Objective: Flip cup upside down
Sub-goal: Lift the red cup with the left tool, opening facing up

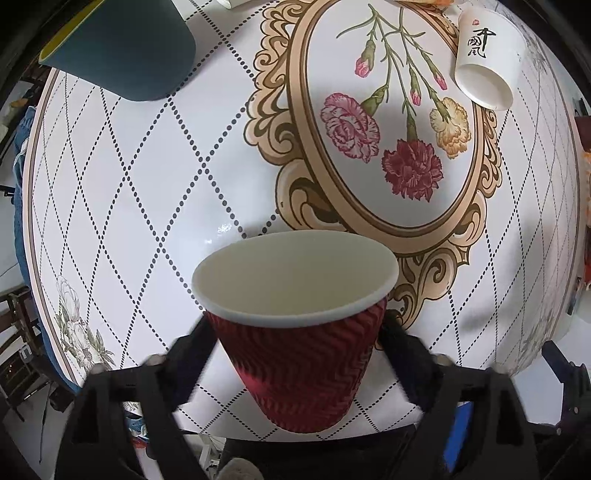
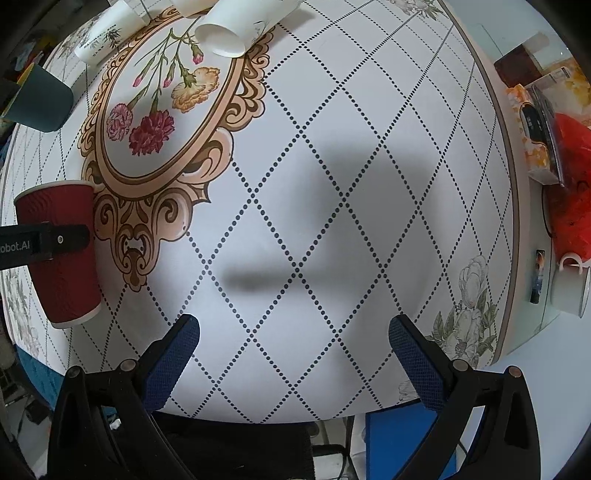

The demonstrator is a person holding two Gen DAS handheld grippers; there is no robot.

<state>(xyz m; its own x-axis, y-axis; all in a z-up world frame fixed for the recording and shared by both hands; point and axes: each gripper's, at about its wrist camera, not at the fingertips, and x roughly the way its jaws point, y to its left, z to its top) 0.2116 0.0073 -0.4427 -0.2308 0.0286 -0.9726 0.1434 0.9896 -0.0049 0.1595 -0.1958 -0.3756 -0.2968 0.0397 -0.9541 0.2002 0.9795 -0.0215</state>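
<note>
A red ribbed paper cup [image 1: 303, 354] with a white rim and empty white inside sits between the fingers of my left gripper [image 1: 295, 332]. The gripper is shut on its sides. Its mouth points away from the camera, over the table. In the right wrist view the same cup [image 2: 62, 284] shows at the far left, held above the tablecloth with a black finger [image 2: 62, 240] across it. My right gripper [image 2: 293, 332] is open and empty above the cloth near the table's front edge.
A white paper cup [image 1: 487, 59] with black characters lies on its side at the back; it also shows in the right wrist view [image 2: 240, 26]. A dark teal cup [image 1: 122, 48] lies at the back left. Another white cup [image 2: 103, 33] stands behind. Boxes, red bag and mug [image 2: 569, 288] sit right.
</note>
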